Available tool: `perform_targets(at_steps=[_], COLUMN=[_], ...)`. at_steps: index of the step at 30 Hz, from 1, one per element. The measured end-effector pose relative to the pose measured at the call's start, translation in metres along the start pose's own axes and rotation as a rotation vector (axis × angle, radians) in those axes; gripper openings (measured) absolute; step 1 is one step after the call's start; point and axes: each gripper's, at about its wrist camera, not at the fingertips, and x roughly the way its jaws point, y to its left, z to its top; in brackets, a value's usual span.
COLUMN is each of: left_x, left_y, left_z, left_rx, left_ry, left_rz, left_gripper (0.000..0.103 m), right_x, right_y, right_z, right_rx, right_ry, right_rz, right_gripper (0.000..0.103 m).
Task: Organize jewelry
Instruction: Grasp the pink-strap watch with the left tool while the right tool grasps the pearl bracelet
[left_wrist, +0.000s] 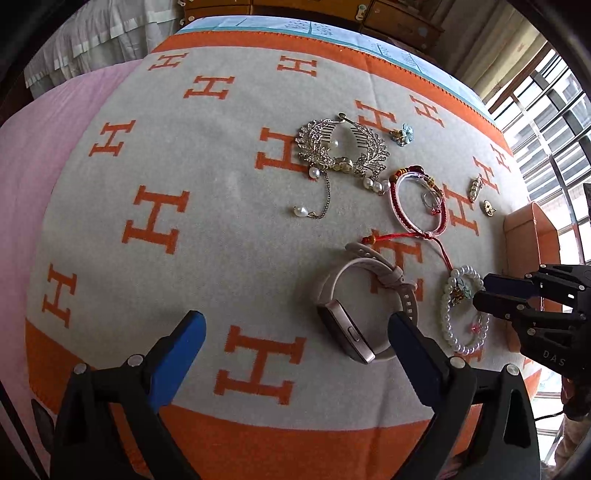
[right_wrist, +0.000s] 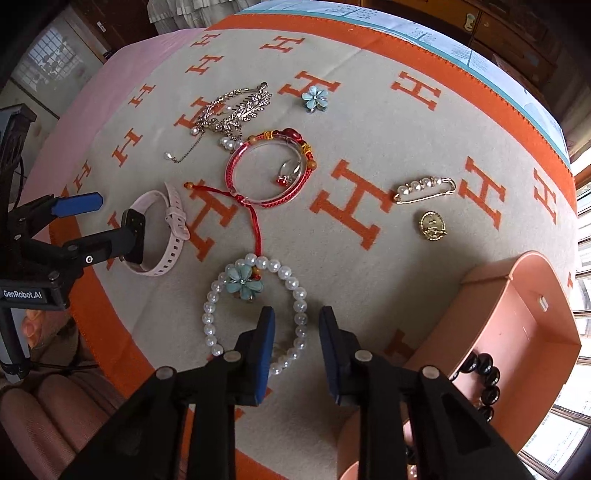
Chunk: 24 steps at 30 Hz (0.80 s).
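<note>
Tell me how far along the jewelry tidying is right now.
Barely started. Only a black bead bracelet lies in the pink box. The right gripper is open over the pearl bracelet; the left gripper is open beside the pink watch. The hair comb, red bangle and pins remain on the blanket.

Landmark: the pearl bracelet.

Left wrist view: camera rides behind the left gripper, looking forward and steeply down at the blanket. The bracelet sits right of frame centre, at middle depth; the smartwatch lies just left of it, close to the lens. The right gripper enters from the right edge, at the bracelet.

Right wrist view: camera rides behind the right gripper, also pitched steeply down, closer to the bracelet, which lies directly at the fingertips. The left gripper appears left of the bracelet.

Shared coverage: bracelet, smartwatch, blanket and the jewelry beyond the bracelet, seen from opposite sides of it.
</note>
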Motion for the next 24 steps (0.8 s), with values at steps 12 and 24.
perform_targets(at_steps=[12, 24], left_x=[0.008, 0.011], left_y=[-0.022, -0.090], left_z=[0.016, 0.024], left_rx=[0.117, 0.786], left_ry=[0.022, -0.020], left_rz=[0.071, 0.226], left_gripper=[0.073, 0.073], right_x=[-0.020, -0.080], right_y=[0.004, -0.008], right_z=[-0.022, -0.044], right_rx=[0.015, 0.126], right_ry=[-0.128, -0.302], right_rz=[0.055, 0.143], right_gripper=[0.008, 0.008])
